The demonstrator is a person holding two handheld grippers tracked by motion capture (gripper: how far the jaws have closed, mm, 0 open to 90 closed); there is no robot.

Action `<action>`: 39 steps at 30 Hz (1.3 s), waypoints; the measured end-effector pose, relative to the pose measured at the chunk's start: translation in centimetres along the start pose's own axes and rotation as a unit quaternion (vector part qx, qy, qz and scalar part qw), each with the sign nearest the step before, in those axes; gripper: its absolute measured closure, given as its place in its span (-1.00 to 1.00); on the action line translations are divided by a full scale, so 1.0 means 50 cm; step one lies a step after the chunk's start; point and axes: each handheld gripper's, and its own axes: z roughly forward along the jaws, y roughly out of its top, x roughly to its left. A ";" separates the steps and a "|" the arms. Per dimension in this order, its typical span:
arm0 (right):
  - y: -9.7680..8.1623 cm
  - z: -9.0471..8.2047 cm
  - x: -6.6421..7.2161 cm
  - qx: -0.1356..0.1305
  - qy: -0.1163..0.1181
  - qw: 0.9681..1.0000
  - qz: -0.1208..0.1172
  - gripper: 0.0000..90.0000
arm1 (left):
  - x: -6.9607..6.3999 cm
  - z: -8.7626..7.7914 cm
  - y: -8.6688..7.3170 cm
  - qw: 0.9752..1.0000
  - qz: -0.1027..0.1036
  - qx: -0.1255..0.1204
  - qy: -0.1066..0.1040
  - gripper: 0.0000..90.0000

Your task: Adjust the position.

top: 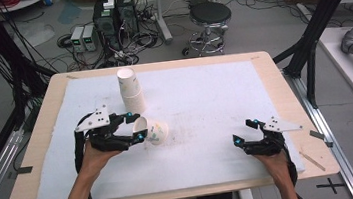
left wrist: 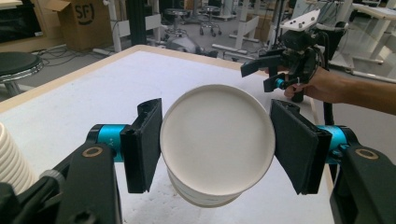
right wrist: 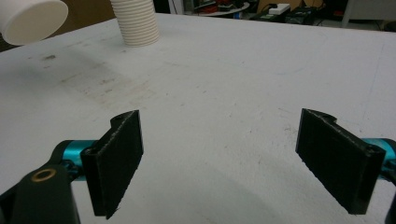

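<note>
Paper cup (top: 154, 130) sits clamped in the left gripper (top: 136, 127), lying on its side with its base turned toward that gripper's camera; both black pads press against its wall (one on each side). The cup is just in front of the stack of cups (top: 130, 90), on the person's side of it, low over the white mat (top: 204, 91). The right gripper (top: 245, 133) rests well to the right of the stack, nearer the table's front edge, its jaws spread wide with nothing between them, only bare mat. Each gripper is held in a hand.
</note>
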 end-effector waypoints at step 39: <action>0.223 0.056 0.084 0.018 0.259 0.960 -0.103 -0.67 | -0.029 0.027 0.010 0.998 -0.011 -0.018 -0.055 -0.18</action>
